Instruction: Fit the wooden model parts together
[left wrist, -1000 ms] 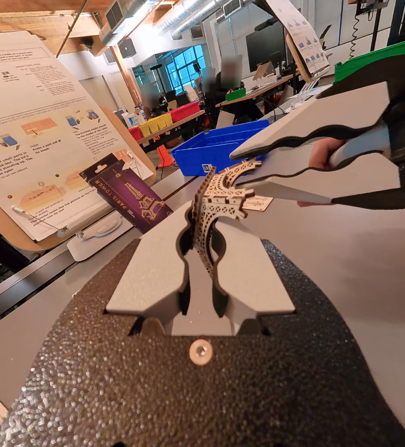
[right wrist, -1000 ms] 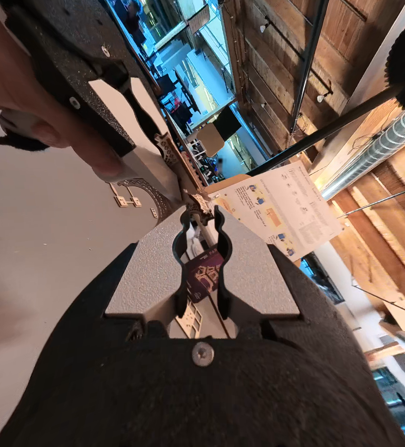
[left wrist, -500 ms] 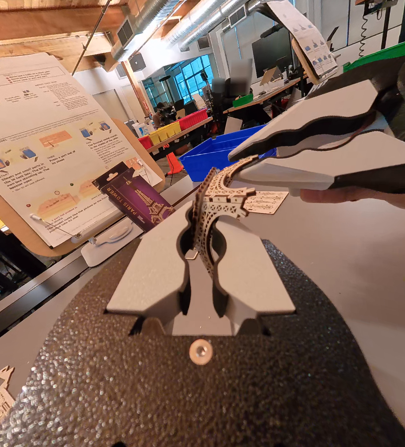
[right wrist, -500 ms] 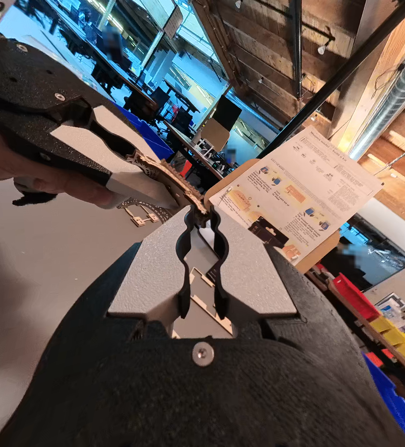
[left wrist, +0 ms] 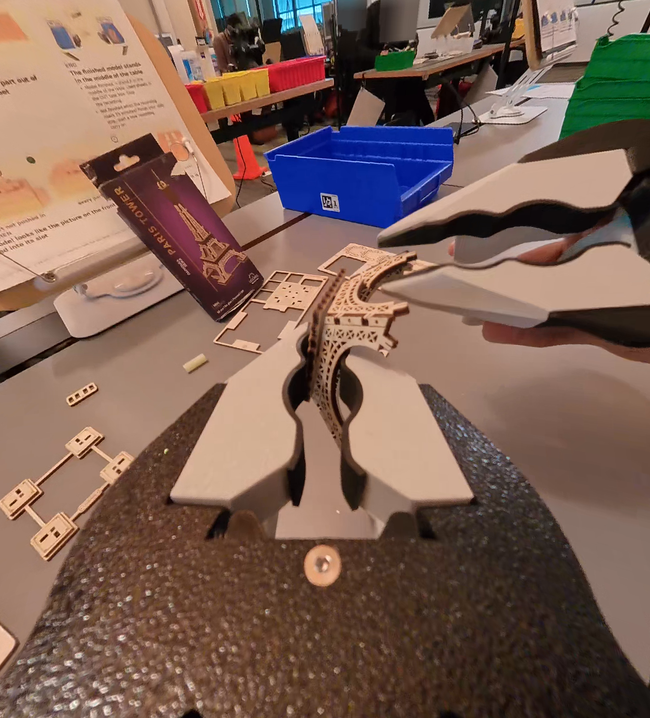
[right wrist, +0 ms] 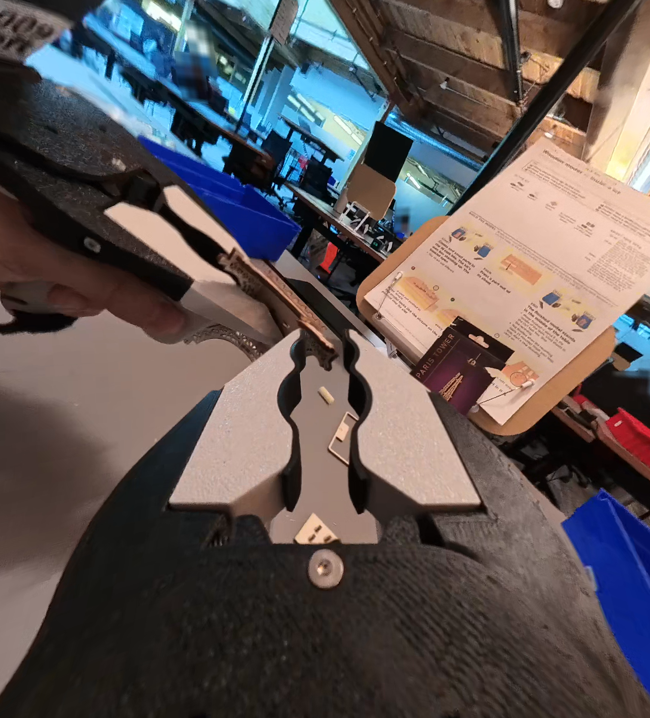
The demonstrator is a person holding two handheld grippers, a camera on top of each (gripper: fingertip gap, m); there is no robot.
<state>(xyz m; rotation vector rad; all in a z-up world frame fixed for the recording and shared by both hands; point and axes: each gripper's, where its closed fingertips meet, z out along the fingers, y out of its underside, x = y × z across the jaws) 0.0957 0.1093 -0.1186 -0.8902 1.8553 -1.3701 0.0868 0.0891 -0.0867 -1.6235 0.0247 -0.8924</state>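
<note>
Laser-cut lattice tower piece [left wrist: 341,342] sits clamped in our left jaws above the grey counter [left wrist: 141,388], our right jaws pinching its curved leg, flat punched sheets [left wrist: 277,307] and purple box [left wrist: 183,229] behind.

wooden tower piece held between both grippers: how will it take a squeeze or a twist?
Probably fragile: the wooden tower piece is thin laser-cut lattice, mostly holes, so a twist could snap it. Likely very light, since the left gripper holds it by a flat edge alone. The right gripper pinches only a curved leg tip, which may flex or crack first.
</note>
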